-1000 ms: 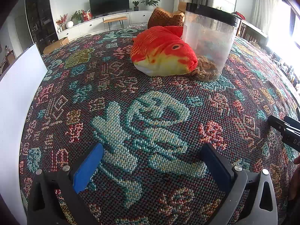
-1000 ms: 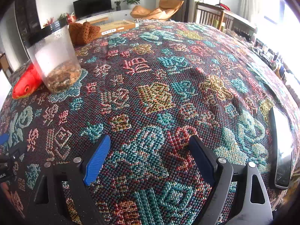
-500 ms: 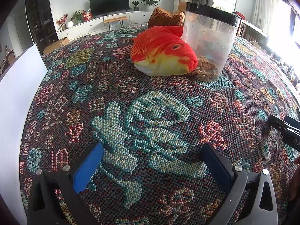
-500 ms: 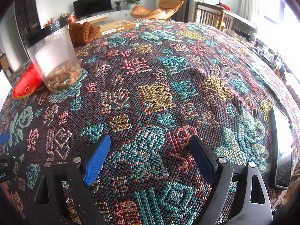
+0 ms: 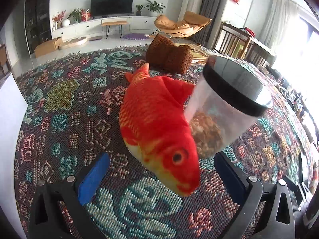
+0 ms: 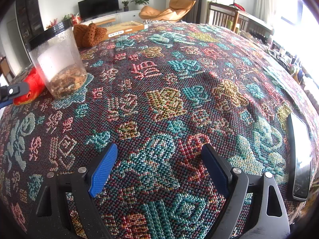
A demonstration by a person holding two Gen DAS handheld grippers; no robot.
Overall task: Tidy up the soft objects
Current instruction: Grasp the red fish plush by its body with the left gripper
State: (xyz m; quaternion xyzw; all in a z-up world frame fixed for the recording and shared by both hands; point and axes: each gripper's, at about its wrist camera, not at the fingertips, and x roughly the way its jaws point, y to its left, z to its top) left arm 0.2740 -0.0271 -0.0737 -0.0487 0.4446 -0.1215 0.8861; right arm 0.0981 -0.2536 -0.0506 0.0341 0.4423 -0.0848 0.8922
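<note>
While left view shows plush fish whole, right shows phone.

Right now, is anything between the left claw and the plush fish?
Nothing visible. The left claw is open with the plush fish's head already between its fingers. The lidded plastic jar stands against the fish's right side, close to the right finger.

Bright daylight floods in from the right (windows blown out white); fisheye edges curve strongly, corners vignette black.
</note>
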